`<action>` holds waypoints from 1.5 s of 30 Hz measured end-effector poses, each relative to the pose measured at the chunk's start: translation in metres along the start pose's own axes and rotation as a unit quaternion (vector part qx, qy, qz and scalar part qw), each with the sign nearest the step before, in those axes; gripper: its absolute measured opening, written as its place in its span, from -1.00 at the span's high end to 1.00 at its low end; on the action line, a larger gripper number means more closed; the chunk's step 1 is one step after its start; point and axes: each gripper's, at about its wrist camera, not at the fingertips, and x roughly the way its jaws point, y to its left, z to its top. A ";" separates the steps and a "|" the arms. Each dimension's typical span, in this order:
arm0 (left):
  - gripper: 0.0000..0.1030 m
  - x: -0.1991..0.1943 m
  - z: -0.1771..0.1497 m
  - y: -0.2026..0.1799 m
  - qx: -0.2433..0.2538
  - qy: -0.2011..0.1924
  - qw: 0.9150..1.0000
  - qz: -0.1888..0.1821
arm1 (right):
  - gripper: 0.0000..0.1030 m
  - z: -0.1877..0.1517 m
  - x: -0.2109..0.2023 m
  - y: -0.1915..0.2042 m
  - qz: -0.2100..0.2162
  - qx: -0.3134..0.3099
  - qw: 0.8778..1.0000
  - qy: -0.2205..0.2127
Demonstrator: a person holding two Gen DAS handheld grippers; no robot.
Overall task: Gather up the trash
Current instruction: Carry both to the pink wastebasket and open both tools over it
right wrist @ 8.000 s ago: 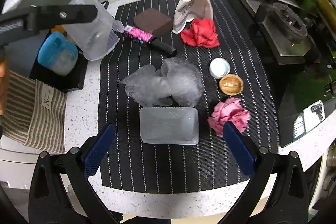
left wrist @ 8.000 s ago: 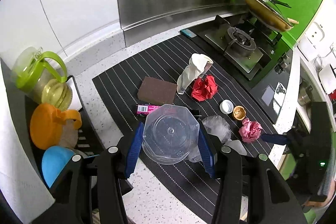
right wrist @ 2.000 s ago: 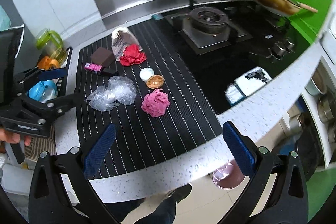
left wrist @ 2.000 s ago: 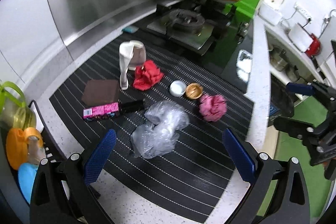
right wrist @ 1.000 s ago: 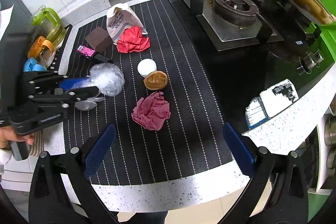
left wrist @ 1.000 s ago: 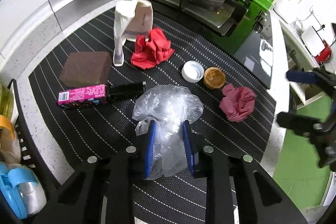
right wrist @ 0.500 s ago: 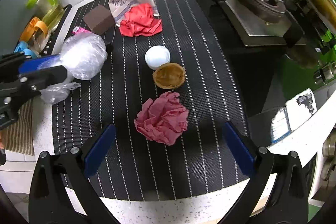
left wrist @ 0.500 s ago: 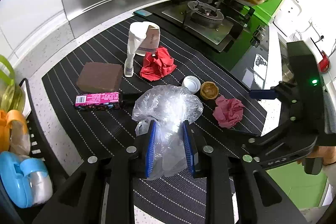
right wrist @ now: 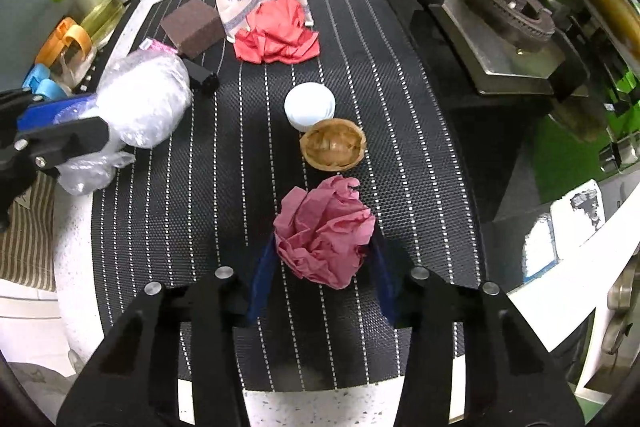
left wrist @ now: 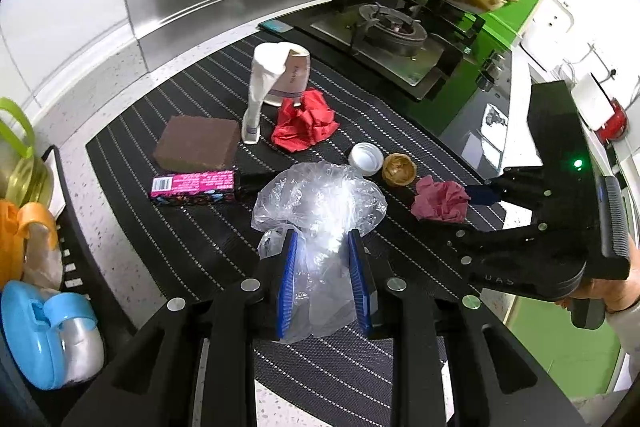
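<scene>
half the pink box (left wrist: pixel 192 187) hides behind the clear bag (left wrist: pixel 320 203).

left gripper (left wrist: pixel 322 277): black arms, blue pads, silver screws | right gripper (right wrist: pixel 322 273): same, green light | white sleeve (left wrist: pixel 628 327)

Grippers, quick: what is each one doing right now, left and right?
Left gripper: shut on the clear plastic bag.
Right gripper: jaws have just been closing around the pink crumpled paper, pads at its sides.
</scene>
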 end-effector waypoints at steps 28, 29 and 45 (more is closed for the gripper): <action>0.52 0.010 -0.038 -0.267 0.304 0.028 0.928 -0.211 | 0.16 -0.293 -0.170 -0.105 -0.165 0.388 0.903 -0.084; 0.52 0.019 -0.045 -0.279 0.307 0.035 0.927 -0.212 | 0.16 -0.308 -0.165 -0.113 -0.165 0.397 0.899 -0.079; 0.52 0.199 -0.092 -0.352 0.275 0.115 0.938 -0.180 | 0.16 -0.386 -0.018 -0.223 -0.095 0.403 0.909 -0.041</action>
